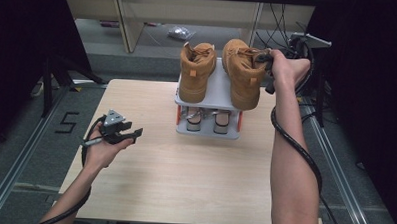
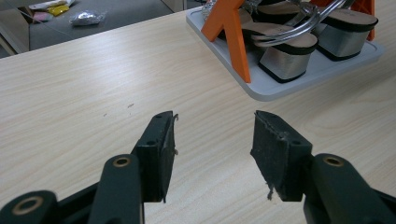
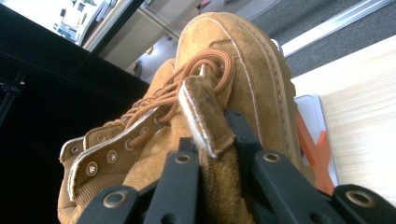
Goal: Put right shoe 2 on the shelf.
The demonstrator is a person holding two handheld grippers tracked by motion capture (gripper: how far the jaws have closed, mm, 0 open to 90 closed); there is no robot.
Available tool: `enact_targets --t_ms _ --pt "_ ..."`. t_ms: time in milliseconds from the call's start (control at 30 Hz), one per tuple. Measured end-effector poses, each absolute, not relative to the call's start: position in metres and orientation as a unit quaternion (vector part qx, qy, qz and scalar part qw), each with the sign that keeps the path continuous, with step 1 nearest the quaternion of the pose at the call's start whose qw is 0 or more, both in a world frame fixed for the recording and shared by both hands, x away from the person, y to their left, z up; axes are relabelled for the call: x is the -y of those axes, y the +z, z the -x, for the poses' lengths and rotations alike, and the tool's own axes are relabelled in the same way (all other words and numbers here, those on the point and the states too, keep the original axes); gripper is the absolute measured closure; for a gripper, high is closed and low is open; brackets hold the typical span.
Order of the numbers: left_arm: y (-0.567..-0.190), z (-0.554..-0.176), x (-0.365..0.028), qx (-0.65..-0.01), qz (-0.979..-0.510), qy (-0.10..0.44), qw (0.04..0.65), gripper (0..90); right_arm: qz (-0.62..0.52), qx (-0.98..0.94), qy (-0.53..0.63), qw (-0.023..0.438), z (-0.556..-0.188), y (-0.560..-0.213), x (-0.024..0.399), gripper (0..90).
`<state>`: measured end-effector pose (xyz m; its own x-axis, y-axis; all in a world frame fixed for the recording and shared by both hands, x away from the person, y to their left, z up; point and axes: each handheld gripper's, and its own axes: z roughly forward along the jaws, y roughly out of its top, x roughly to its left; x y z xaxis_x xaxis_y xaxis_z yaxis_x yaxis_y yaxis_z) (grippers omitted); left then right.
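Observation:
Two tan suede boots stand on the top shelf of a small grey rack (image 1: 215, 82) with orange legs. The left boot (image 1: 196, 72) rests free. My right gripper (image 1: 265, 58) is shut on the collar of the right boot (image 1: 243, 73); in the right gripper view its black jaws pinch the suede flap (image 3: 205, 121) beside the orange laces, with the gripper (image 3: 219, 154) tilted. My left gripper (image 1: 135, 132) hovers over the table at the left, open and holding nothing; its pads (image 2: 161, 154) stand well apart above bare wood, gripper (image 2: 215, 151).
A pair of silver block-heeled sandals (image 1: 206, 120) sits on the rack's lower tray (image 2: 280, 86). The wooden table (image 1: 184, 176) stretches in front of the rack. A metal rail (image 1: 330, 156) runs along the right side, and a black cable trails down the right forearm.

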<state>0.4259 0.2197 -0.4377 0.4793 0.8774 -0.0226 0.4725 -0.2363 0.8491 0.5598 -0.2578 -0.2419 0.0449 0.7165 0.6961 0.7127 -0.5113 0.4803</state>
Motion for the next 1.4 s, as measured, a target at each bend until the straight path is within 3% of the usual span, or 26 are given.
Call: enact_targets --t_ms 667,967,1100,1300,1400 --pt "-0.439 -0.426 -0.221 -0.448 -0.751 0.238 0.423 48.4 -0.731 -0.485 0.48 0.002 -0.572 -0.254 0.24 82.1" --pt "-0.44 -0.426 -0.22 -0.441 -0.76 0.235 0.415 48.2 -0.713 -0.508 0.482 0.03 -0.574 -0.252 0.234 60.2" --pt "-0.44 -0.425 -0.216 -0.445 -0.751 0.234 0.427 48.1 -0.694 -0.522 0.491 0.07 -0.566 -0.24 0.236 51.2" --pt "-0.44 -0.425 -0.215 -0.445 -0.751 0.232 0.43 48.2 -0.666 -0.533 0.511 0.106 -0.547 -0.227 0.247 48.9" --pt "-0.44 -0.424 -0.214 -0.443 -0.75 0.233 0.432 48.2 -0.657 -0.538 0.515 0.118 -0.535 -0.228 0.256 52.1"
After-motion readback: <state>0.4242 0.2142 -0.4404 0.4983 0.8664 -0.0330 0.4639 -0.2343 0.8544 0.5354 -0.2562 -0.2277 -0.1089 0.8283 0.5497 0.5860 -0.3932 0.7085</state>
